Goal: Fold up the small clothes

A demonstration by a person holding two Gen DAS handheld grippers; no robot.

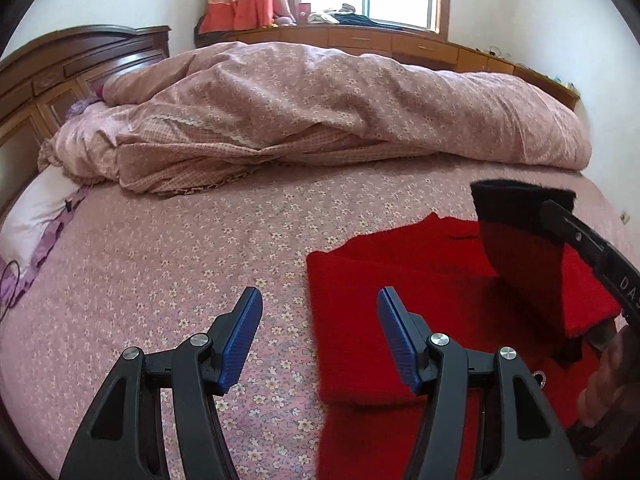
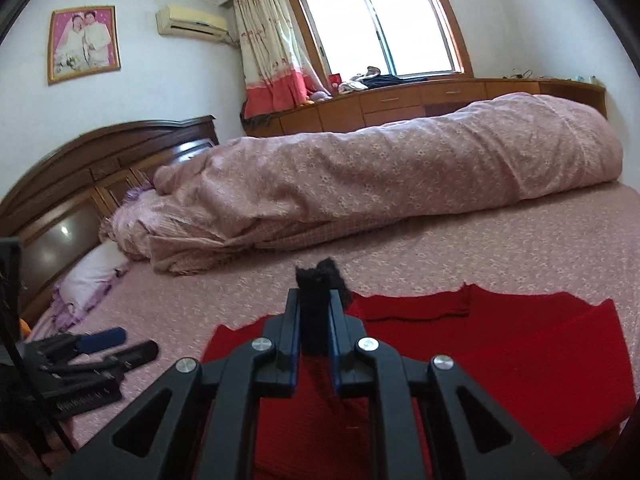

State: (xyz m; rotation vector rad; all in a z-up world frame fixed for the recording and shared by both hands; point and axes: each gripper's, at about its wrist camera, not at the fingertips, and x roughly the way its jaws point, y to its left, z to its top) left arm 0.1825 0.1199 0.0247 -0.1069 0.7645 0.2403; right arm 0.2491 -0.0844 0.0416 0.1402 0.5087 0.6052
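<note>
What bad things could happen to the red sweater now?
The right claw pinches only the black cuff of the red sweater, so the cuff might slip out. The left claw is open and holds nothing, so the folded part could get dragged across the flowery sheet and come undone.

A bed sheet (image 1: 168,264) in dusty pink with small pale flowers covers the mattress. Along its far side lies a rolled-up quilt (image 2: 400,168) of matching print (its checked underside shows at the near fold). A dark wooden headboard (image 2: 100,168) with glossy panels stands at the left, and a white pillow (image 1: 36,208) with a lilac frill rests against it. Behind the bed runs a low wooden cabinet (image 2: 400,100) under a bright window (image 2: 376,28), with a cream and coral curtain (image 2: 272,56) beside it. A framed photo (image 2: 83,43) and an air conditioner (image 2: 191,21) hang on the wall.
</note>
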